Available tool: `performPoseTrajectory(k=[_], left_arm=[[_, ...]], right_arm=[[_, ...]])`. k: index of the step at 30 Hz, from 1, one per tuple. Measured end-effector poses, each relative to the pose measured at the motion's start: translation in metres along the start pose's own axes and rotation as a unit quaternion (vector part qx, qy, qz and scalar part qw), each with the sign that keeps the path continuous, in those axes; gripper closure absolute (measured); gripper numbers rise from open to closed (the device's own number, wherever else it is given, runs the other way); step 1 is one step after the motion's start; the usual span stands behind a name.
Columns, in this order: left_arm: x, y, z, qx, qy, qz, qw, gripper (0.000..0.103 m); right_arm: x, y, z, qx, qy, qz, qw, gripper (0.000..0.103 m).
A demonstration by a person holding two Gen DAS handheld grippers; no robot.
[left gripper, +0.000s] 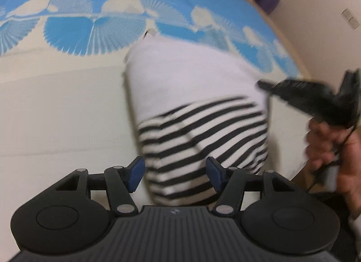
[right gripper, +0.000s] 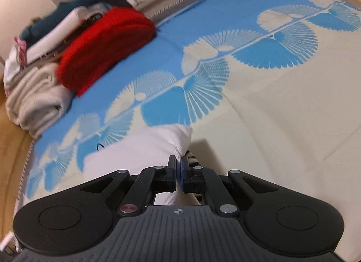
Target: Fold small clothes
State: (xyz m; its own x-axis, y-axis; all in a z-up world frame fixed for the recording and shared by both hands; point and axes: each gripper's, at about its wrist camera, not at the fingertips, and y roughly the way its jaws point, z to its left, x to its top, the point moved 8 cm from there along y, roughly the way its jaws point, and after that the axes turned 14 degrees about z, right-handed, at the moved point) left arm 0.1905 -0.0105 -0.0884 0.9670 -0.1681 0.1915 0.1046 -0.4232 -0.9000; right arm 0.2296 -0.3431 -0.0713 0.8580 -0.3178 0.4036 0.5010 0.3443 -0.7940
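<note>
A small garment, white on top with a black-and-white striped lower part, lies on the blue and cream bedspread. My left gripper is open, its blue pads either side of the striped end, just above it. My right gripper is shut on a bunched white fold of the garment, with a bit of stripe showing beside the fingers. The right gripper also shows in the left wrist view at the garment's right edge, held by a hand.
A stack of folded clothes with a red item on top, cream and teal ones around it, sits at the far left of the bed. The bed's wooden edge runs along the left. A wall stands at the right.
</note>
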Motion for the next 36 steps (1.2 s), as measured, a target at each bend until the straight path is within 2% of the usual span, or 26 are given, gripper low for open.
performPoseTrajectory(k=[2,3,5,6,8,10,12,14,17,19,20,21,24,30,32,34,35,36], left_arm=[[-0.001,0.002,-0.005,-0.022,0.003,0.004,0.9997,0.038],[-0.004,0.008,-0.007,-0.017,0.013,0.017,0.9996,0.038],[-0.016,0.03,-0.004,0.045,0.052,0.063,0.9956,0.034],[-0.024,0.044,0.001,0.086,0.071,0.092,0.9895,0.034],[-0.03,0.054,0.001,0.118,0.099,0.106,0.9823,0.033],[-0.029,0.054,0.001,0.116,0.102,0.106,0.9823,0.032],[-0.029,0.053,0.003,0.117,0.094,0.105,0.9831,0.03],[-0.027,0.049,-0.001,0.111,0.095,0.098,0.9844,0.03],[-0.023,0.037,-0.001,0.087,0.08,0.086,0.9893,0.031],[-0.017,0.026,0.001,0.074,0.067,0.066,0.9928,0.031],[-0.014,0.021,0.002,0.068,0.062,0.056,0.9942,0.031],[-0.012,0.016,0.002,0.062,0.058,0.05,0.9952,0.031],[-0.007,0.008,0.004,0.051,0.045,0.038,0.997,0.031],[0.0,0.007,0.003,0.048,0.031,0.034,0.9978,0.031],[-0.001,0.008,0.001,0.042,0.028,0.036,0.9981,0.031],[-0.001,0.01,-0.002,0.039,0.031,0.039,0.998,0.03],[-0.002,0.011,-0.004,0.037,0.033,0.04,0.998,0.03],[-0.003,0.012,-0.006,0.034,0.034,0.041,0.998,0.03]], right_arm=[[-0.001,0.006,0.006,-0.011,-0.016,0.002,1.0,0.101],[-0.002,0.009,0.008,-0.019,-0.022,0.005,1.0,0.101],[-0.003,0.015,0.009,-0.038,-0.026,0.011,0.999,0.101],[-0.002,0.019,0.008,-0.048,-0.029,0.013,0.998,0.101],[-0.003,0.027,0.006,-0.064,-0.032,0.026,0.997,0.101],[-0.007,0.036,0.004,-0.097,-0.043,0.038,0.994,0.103],[-0.009,0.04,0.008,-0.11,-0.06,0.042,0.991,0.103],[-0.011,0.04,0.011,-0.099,-0.067,0.043,0.992,0.103],[-0.014,0.031,0.011,-0.052,-0.055,0.05,0.996,0.099],[-0.015,0.022,0.002,-0.028,-0.039,0.053,0.997,0.088],[-0.016,0.018,-0.001,-0.019,-0.03,0.056,0.998,0.073],[-0.018,0.015,-0.007,-0.006,-0.022,0.064,0.998,0.063],[-0.036,0.016,-0.018,0.017,-0.027,0.116,0.993,0.062],[-0.082,0.026,-0.02,-0.011,-0.117,0.202,0.972,0.062],[-0.093,0.026,-0.021,-0.02,-0.14,0.215,0.966,0.062],[-0.099,0.021,-0.02,-0.019,-0.15,0.214,0.965,0.08],[-0.101,0.017,-0.019,-0.014,-0.154,0.211,0.965,0.101],[-0.1,0.011,-0.019,-0.004,-0.154,0.202,0.967,0.102]])
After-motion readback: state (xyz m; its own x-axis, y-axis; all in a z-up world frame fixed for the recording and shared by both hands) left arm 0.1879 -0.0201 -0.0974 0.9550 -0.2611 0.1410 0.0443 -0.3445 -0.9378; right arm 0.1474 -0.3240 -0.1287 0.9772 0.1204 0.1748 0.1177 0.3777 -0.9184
